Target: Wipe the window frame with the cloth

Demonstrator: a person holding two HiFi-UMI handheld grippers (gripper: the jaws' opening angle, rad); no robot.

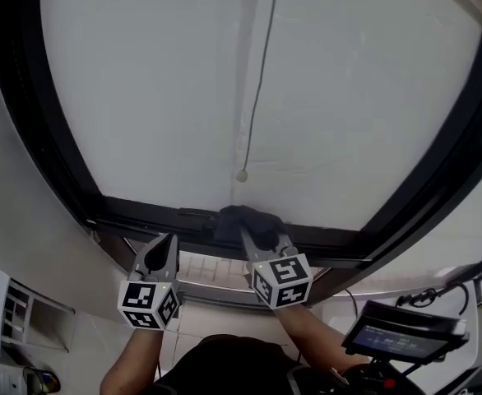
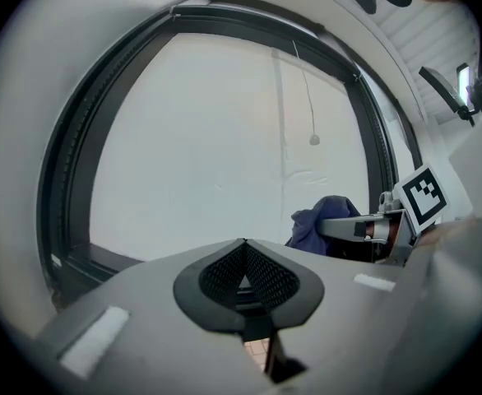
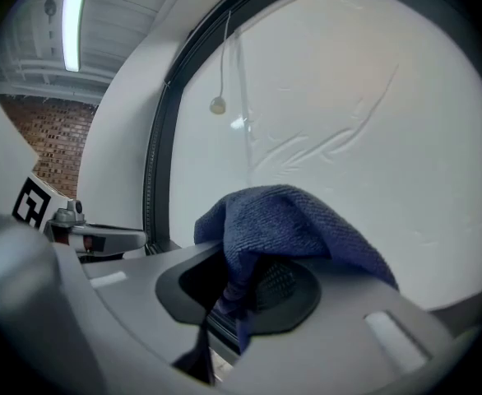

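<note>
A dark blue cloth (image 1: 243, 220) rests against the black bottom rail of the window frame (image 1: 155, 213), near its middle. My right gripper (image 1: 263, 242) is shut on the cloth, which bunches over its jaws (image 3: 294, 220). My left gripper (image 1: 162, 248) hangs just left of it, below the rail, shut with nothing in it. In the left gripper view the closed jaws meet at a point, and the cloth (image 2: 318, 220) and the right gripper's fingers (image 2: 352, 228) show at the right. The frame's dark side post (image 3: 157, 179) runs up behind the cloth.
A white blind fills the window, with a pull cord ending in a small knob (image 1: 241, 174). A pale tiled ledge (image 1: 216, 268) lies under the rail. A device with a screen (image 1: 399, 336) stands at lower right, a white shelf (image 1: 25, 318) at lower left.
</note>
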